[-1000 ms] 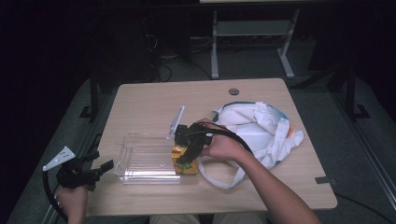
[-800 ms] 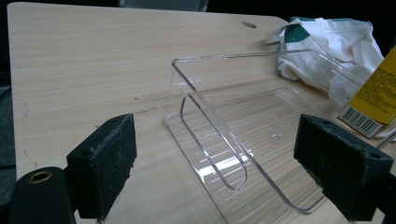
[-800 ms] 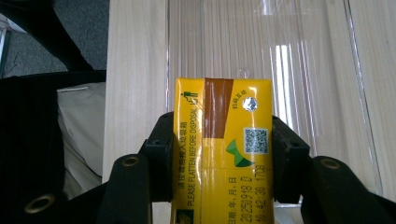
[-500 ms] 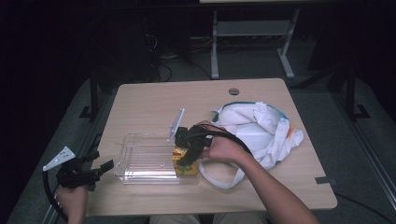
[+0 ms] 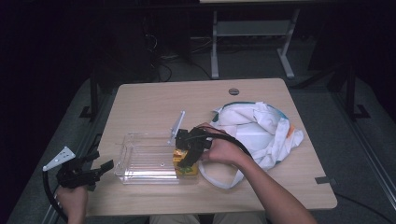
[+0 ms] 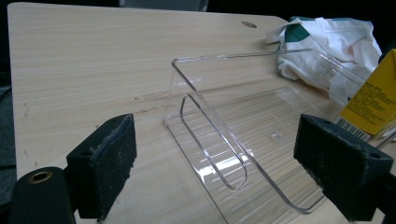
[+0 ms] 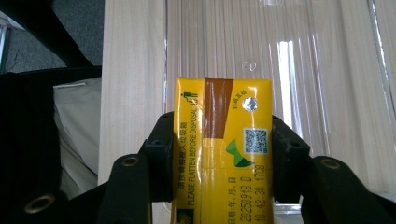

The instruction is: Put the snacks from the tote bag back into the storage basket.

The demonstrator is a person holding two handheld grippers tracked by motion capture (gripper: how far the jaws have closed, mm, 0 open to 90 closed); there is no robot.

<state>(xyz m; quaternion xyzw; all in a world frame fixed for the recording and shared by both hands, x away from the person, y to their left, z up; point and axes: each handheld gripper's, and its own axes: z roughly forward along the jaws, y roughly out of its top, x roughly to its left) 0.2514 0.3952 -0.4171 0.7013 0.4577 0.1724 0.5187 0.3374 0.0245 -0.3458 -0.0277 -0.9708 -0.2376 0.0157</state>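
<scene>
Carton (image 7: 222, 149), yellow, a small drink box, sits pinched between the pads of my right claw (image 5: 189, 151), which is closed on its two narrow sides. On the pale wooden counter (image 5: 154, 100) lies a clear plastic tray (image 5: 144, 161), and I hold the carton at its right end, just above the tray floor, long axis pointing along my claw toward the open tray. A white cloth bag (image 5: 261, 130) lies behind my hand. My left claw (image 6: 224, 163) hangs wide open and empty, at the tray's far left end.
</scene>
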